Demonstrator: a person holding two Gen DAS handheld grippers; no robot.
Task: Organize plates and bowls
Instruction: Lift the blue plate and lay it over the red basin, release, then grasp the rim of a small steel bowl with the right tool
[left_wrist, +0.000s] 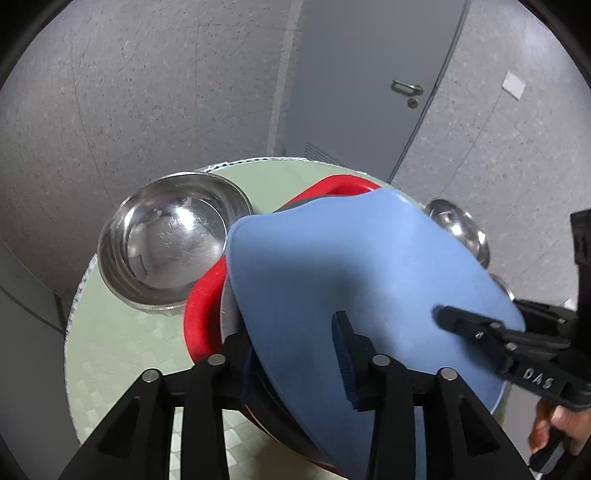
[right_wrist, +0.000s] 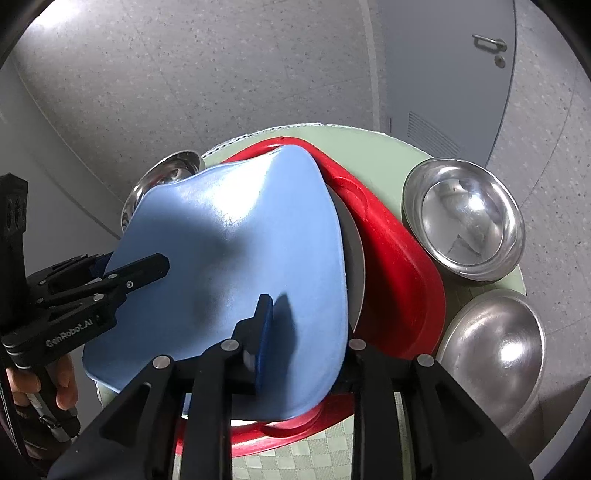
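Observation:
A light blue plate (left_wrist: 332, 266) is held tilted above a grey plate (left_wrist: 229, 314) that lies on a red tray (left_wrist: 201, 314). My left gripper (left_wrist: 295, 354) is shut on the blue plate's near rim. My right gripper (left_wrist: 476, 328) grips the same plate from the right. In the right wrist view, the right gripper (right_wrist: 306, 343) is shut on the blue plate (right_wrist: 240, 236), and the left gripper (right_wrist: 122, 273) clamps its left edge. The grey plate (right_wrist: 354, 258) and red tray (right_wrist: 399, 266) show under it.
A round table with a pale green cloth (left_wrist: 122, 350) carries a steel bowl (left_wrist: 166, 240) at the left. Two steel bowls (right_wrist: 465, 221) (right_wrist: 495, 358) stand right of the tray, the nearer one upside down. A grey door (left_wrist: 369, 74) is behind.

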